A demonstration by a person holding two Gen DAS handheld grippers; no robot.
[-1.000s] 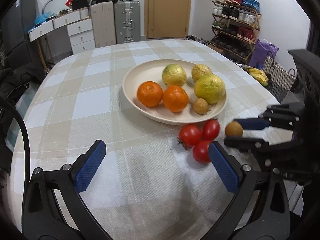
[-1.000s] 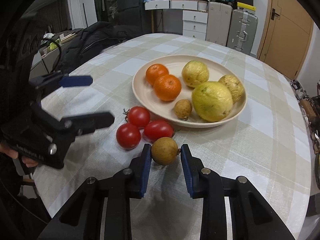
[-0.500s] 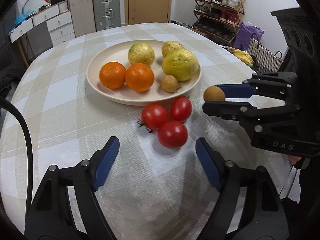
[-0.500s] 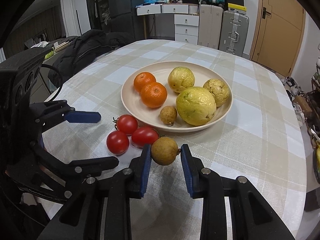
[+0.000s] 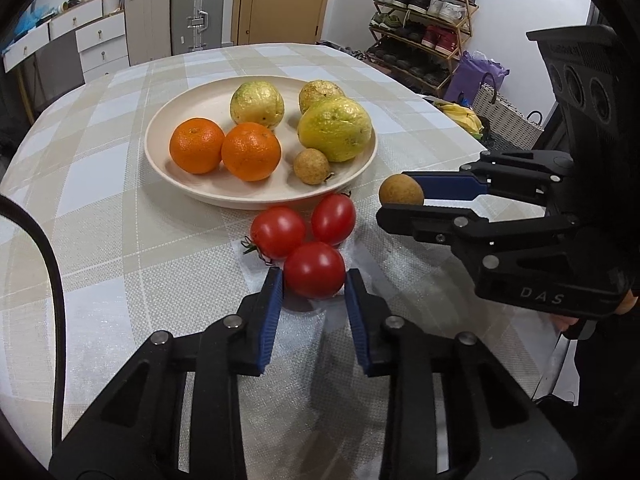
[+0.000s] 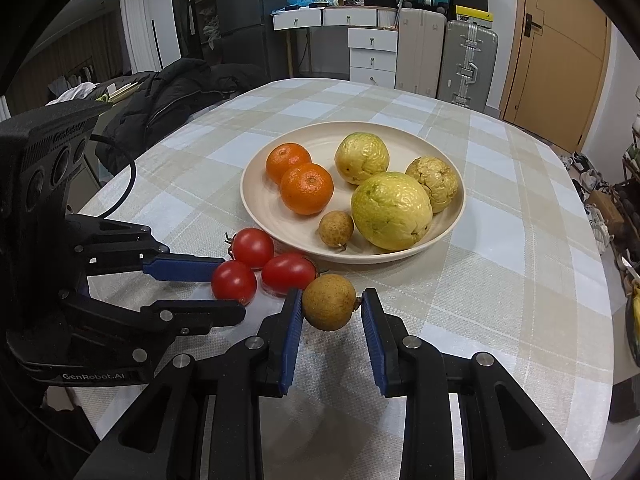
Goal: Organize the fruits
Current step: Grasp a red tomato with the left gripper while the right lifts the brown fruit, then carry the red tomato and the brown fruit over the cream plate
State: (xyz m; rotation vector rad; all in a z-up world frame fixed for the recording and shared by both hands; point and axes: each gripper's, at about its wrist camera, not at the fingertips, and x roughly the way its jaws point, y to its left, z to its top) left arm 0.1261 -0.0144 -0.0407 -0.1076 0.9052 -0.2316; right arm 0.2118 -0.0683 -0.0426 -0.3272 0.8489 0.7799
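1. The left gripper (image 5: 314,282) has just been closing, and its blue pads now pinch the nearest tomato (image 5: 314,269) on both sides, low against the tablecloth (image 5: 120,240).
2. That tomato is round, glossy and deep red, with a bright highlight on its skin. It touches two more tomatoes just behind it: a round one (image 5: 277,232) with a dried green stem, and a more oval one (image 5: 333,219).
3. All three tomatoes lie on the cloth just in front of the plate (image 5: 192,100), close to its near rim.
4. The right gripper (image 6: 329,306) is clamped on a small brown fruit (image 6: 329,302), round, matt and speckled, with a short stub of stalk against one pad. It is held just beside the tomatoes, near the plate's rim.
5. The plate is pale cream and shallow. In it lie two oranges (image 5: 224,150) touching each other, three yellow-green fruits (image 5: 334,128) with wrinkled skin, the largest towards the front, and a second small brown fruit (image 5: 311,166) near the front rim.
6. The cloth is checked in beige, white and pale blue and covers a rounded table.
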